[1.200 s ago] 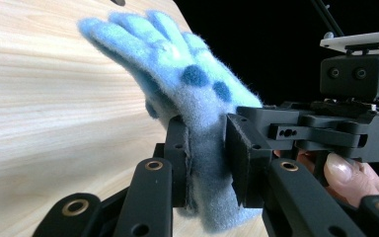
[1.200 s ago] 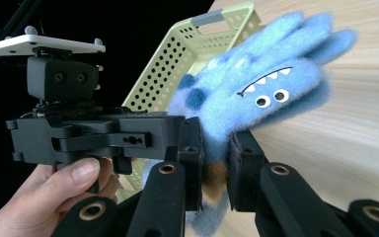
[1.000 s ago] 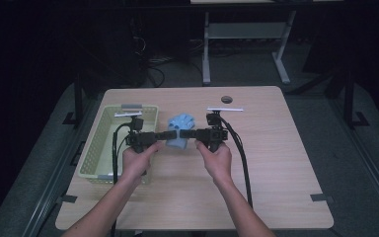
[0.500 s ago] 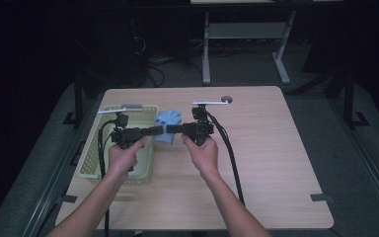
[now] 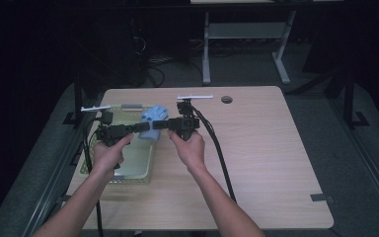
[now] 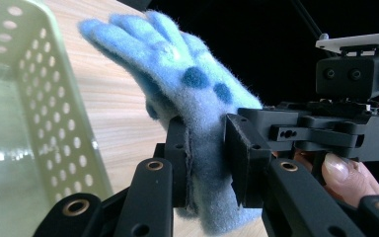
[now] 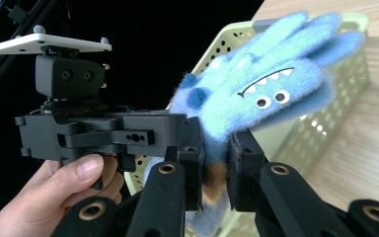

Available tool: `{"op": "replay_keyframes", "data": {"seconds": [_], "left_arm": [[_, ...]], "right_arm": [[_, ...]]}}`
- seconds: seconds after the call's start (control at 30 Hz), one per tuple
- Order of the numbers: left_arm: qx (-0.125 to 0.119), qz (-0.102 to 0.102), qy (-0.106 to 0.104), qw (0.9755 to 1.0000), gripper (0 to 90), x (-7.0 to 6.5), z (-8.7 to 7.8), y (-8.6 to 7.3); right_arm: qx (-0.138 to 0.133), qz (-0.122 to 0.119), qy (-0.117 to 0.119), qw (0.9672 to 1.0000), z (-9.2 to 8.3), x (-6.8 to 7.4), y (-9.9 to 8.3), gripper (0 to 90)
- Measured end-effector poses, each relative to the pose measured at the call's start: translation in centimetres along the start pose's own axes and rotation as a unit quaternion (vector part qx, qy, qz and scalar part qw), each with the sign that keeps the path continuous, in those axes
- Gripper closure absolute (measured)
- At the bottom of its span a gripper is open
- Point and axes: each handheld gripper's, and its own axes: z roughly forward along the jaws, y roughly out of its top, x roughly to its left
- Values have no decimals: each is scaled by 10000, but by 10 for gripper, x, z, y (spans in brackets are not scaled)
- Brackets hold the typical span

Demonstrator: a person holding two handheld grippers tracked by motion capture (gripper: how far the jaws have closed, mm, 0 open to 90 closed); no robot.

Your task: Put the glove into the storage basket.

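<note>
A fuzzy blue glove (image 5: 154,120), printed with a toothy monster face and dark spots, is held aloft between the two claws, above the near edge of the pale green perforated basket (image 5: 109,174) on the wooden desk (image 5: 276,163). The left claw (image 6: 208,163) is clenched on its cuff end, and the right claw (image 7: 213,165) is clenched on the same soft fabric from the other side. The glove is judged light, limp and easily crushed; a pinch at the thicker cuff seems best, since the fleecy fingers droop.
</note>
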Motion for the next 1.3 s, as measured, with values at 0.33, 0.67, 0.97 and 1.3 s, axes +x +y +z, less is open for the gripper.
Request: {"op": "replay_keyframes", "data": {"seconds": [0.33, 0.67, 0.97, 1.3], "left_arm": [[-50, -10, 73, 10000, 721, 11, -19, 5], [-66, -27, 273, 9996, 720, 23, -38, 4], [-5, -59, 383, 9992, 720, 30, -48, 6], [55, -161, 444, 9989, 720, 44, -57, 4]], "right_arm": [[69, -34, 101, 9999, 20, 9, 5, 785], [184, 27, 242, 9995, 46, 14, 4, 785], [242, 67, 315, 9992, 61, 17, 2, 785], [331, 69, 369, 9987, 77, 17, 0, 785]]}}
